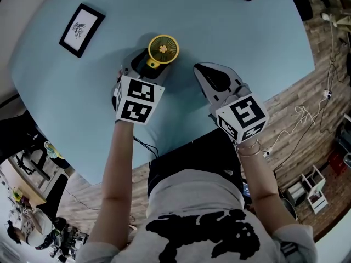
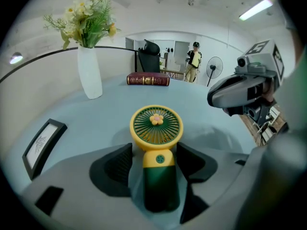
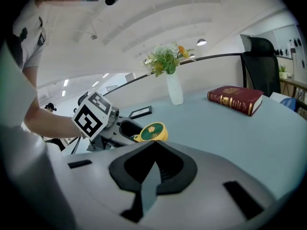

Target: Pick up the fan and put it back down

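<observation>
Left tool jaws apart around fan handle, gaps either side; right tool jaws together, empty, right of fan above bench

The person wears a white short-sleeved T-shirt with a blotchy black print, black bottoms and a bracelet. The left gripper and right gripper are grey shells with black-lined fingers, each bearing a white cube of black markers.

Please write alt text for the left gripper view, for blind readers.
A yellow and green fan sits between the open jaws of the left gripper. Behind, on the blue table, are a vase of flowers and a red book.
</observation>
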Motion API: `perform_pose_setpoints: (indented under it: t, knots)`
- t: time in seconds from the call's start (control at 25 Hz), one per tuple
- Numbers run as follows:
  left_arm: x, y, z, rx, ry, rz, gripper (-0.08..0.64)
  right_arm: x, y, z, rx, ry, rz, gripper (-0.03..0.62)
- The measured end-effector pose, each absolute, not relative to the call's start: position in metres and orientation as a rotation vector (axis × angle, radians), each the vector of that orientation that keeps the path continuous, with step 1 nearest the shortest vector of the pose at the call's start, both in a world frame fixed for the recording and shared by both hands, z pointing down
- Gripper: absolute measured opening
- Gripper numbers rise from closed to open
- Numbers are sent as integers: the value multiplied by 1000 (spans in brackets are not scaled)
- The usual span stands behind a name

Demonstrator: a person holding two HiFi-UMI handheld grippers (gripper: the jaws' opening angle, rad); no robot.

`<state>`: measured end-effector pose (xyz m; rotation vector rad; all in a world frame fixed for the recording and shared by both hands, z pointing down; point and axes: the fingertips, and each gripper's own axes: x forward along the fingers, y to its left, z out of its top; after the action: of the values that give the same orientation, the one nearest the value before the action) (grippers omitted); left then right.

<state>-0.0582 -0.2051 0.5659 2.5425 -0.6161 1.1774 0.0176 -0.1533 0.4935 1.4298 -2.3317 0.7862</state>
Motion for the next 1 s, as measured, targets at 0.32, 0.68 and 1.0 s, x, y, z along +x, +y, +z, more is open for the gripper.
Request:
perform_pose_setpoints:
  t: [0.32,0.68,1.0]
  knots:
    - [-55,-203,565,2547,-607,1189,265,16,-155,491,1436,-2334,795,5]
    - [-57,-196,565,2465,-637,1186,264,21,-151,487,1405,-2347,778,5]
    - [-55,-188,556,2419,-648,1066,264,22,-149,487,1345,-2384,768,5]
